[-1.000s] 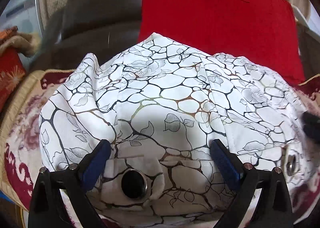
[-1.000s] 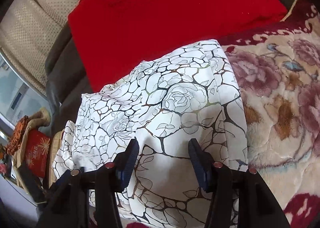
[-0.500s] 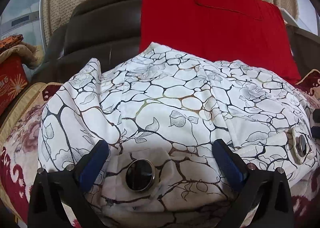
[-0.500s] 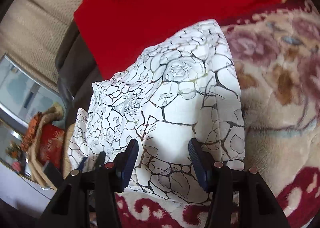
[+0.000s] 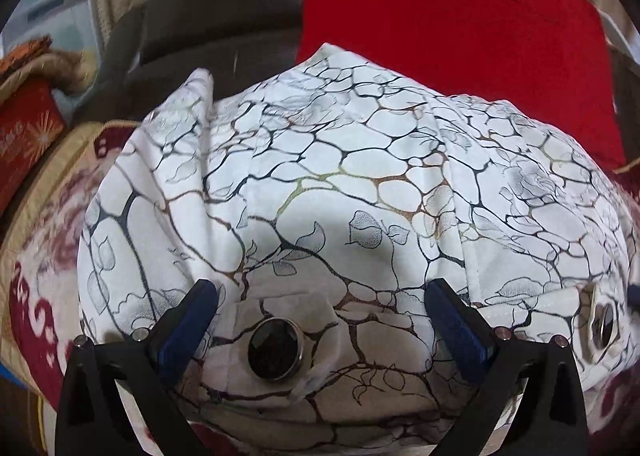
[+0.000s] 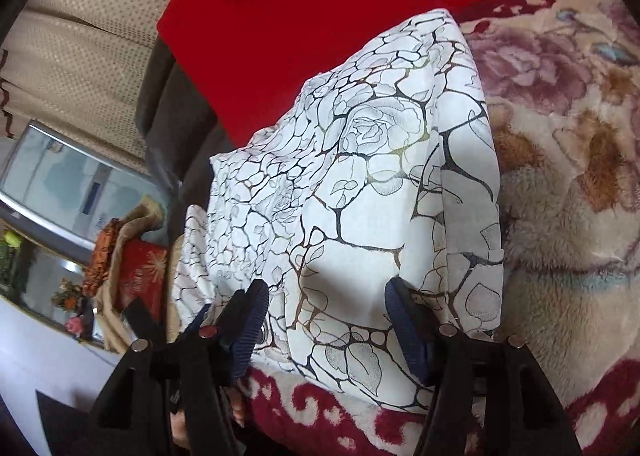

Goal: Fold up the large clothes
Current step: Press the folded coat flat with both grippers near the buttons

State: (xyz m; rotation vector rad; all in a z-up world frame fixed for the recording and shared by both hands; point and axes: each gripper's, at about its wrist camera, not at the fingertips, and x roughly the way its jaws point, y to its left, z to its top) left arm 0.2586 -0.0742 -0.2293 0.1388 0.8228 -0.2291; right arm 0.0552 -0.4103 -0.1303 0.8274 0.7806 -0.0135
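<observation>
A white garment (image 5: 352,184) with a black crackle and rose print lies folded in a bundle on a plush floral blanket (image 6: 568,184). A large dark round button (image 5: 275,348) sits on its near flap, and a second button (image 5: 604,323) shows at the right end. My left gripper (image 5: 322,288) hovers open over the near edge, its fingers wide on either side of the button. My right gripper (image 6: 327,290) is over the garment's (image 6: 360,184) right end. Its jaws are opening, with cloth lying between them but the pads not pressing on it.
A red cushion (image 5: 460,36) leans behind the garment against a dark brown padded back (image 5: 216,16). A red box with gold print (image 5: 24,136) and a beige curtain (image 6: 80,56) are at the left. The blanket's dark red border (image 6: 360,416) runs along the near edge.
My right gripper's jaws have spread wider and it has tipped toward the garment's near right corner. My left gripper has stayed open over the button.
</observation>
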